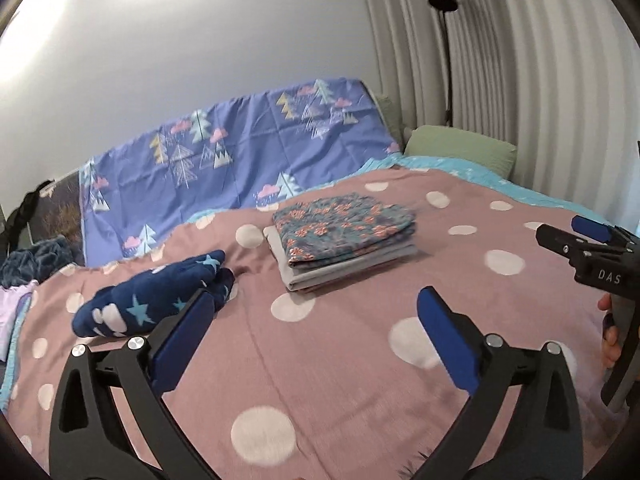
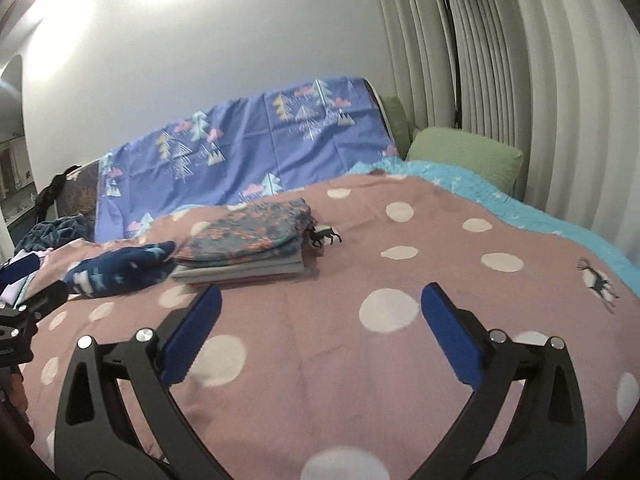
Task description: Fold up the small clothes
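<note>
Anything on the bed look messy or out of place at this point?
Mostly tidy: the folded stack sits square. Beside it, the navy star-print garment lies bunched, not folded. A small dark animal figure rests against the stack's far side, odd among laundry.

A floral-print garment (image 1: 344, 226), teal with orange flowers, lies folded flat atop a neat stack of folded grey pieces (image 1: 344, 266) on the pink spotted bedspread (image 1: 320, 360); just beside it lies a navy star-patterned garment (image 1: 156, 300), rumpled and unfolded.

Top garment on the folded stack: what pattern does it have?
Orange-red flowers on teal-grey; clearest in the left wrist view.
</note>
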